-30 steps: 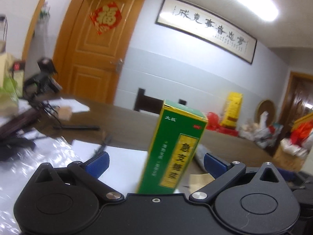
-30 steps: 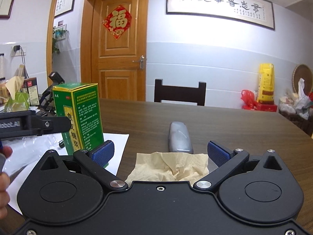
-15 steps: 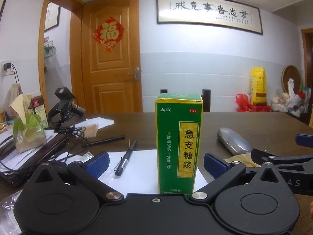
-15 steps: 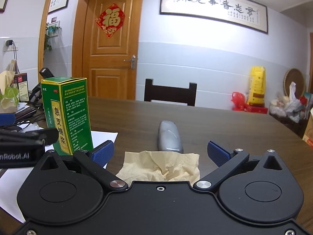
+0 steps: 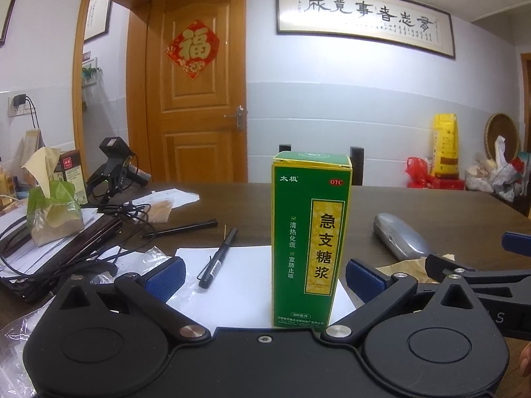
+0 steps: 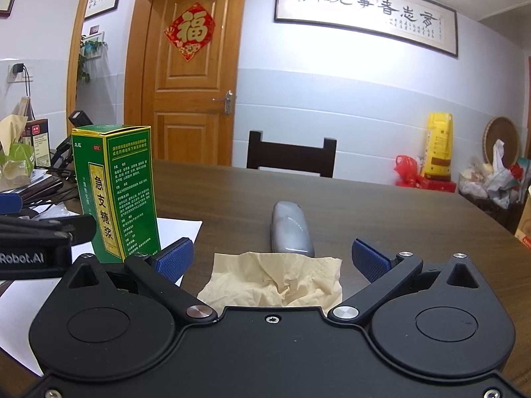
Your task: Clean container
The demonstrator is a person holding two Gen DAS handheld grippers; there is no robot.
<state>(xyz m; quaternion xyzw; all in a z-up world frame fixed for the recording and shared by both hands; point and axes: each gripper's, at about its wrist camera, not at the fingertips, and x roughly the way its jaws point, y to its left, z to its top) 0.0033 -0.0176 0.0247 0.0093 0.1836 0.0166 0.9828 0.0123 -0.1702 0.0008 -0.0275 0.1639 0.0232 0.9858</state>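
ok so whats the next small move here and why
Probably close the right tool on the crumpled tissue: it lies between the open pads, untouched, while the green box stands upright between the left tool, also open, so wiping needs the tissue first.

My left gripper [image 5: 264,273] jaws spread, green box [image 5: 311,238] upright between them, pen [image 5: 217,258] close left. Right gripper [image 6: 272,260] faces tissue [image 6: 275,282], grey case [image 6: 290,229] behind; bare table [image 6: 398,219] rightward.
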